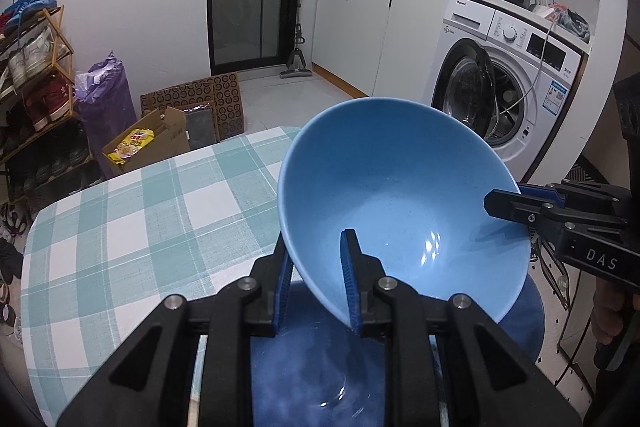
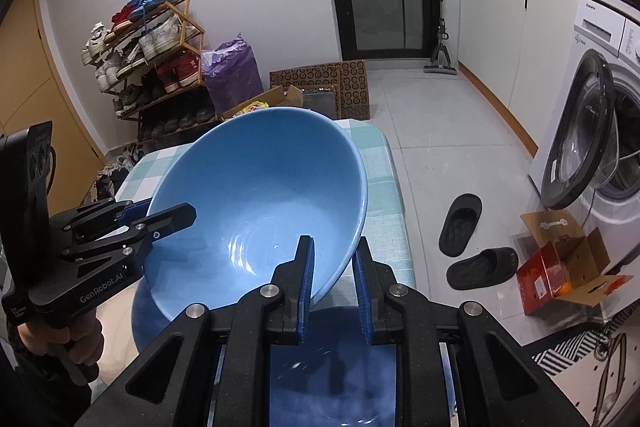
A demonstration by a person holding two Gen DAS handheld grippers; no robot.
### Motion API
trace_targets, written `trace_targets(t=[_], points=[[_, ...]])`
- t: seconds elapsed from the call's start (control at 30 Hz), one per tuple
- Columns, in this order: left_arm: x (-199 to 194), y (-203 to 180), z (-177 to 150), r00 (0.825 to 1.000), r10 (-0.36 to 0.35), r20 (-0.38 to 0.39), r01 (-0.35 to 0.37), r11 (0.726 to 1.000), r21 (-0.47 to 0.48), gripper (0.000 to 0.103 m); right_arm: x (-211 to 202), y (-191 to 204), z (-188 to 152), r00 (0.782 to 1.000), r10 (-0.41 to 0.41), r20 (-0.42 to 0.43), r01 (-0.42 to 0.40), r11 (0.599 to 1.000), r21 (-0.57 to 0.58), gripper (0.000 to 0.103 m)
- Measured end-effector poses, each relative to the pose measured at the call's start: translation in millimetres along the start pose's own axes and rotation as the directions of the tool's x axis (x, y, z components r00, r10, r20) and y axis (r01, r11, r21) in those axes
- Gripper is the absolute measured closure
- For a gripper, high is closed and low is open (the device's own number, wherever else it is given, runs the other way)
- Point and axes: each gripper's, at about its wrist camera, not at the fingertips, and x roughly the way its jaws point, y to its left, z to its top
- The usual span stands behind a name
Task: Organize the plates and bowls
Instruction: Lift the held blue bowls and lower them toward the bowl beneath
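A light blue bowl (image 1: 400,187) (image 2: 260,187) hangs tilted above the table, held by both grippers on opposite sides of its rim. My left gripper (image 1: 316,263) is shut on the near wall of the bowl, one finger inside and one outside; it shows at the left of the right wrist view (image 2: 160,221). My right gripper (image 2: 334,263) is shut on the opposite rim and enters from the right in the left wrist view (image 1: 506,207). Right below the bowl lies a darker blue dish (image 1: 312,367) (image 2: 332,367), mostly hidden by the grippers.
The table (image 1: 120,247) (image 2: 384,187) wears a green-and-white checked cloth. A washing machine (image 1: 500,87) (image 2: 600,147) with its door open stands to the right. Black slippers (image 2: 460,223) and a red box (image 2: 560,267) lie on the floor. A shoe rack (image 2: 152,55) and cardboard boxes (image 1: 160,143) stand behind the table.
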Motion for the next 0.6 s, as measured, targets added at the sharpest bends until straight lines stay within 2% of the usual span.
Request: trace_targets(t=[0.6], points=[[-48, 12, -36, 0.997, 0.056, 0.053, -0.054, 0.998, -0.034, 0.081, -32, 52, -34, 0.998, 0.039, 0.04, -0.037, 0.998, -0.058, 0.083]])
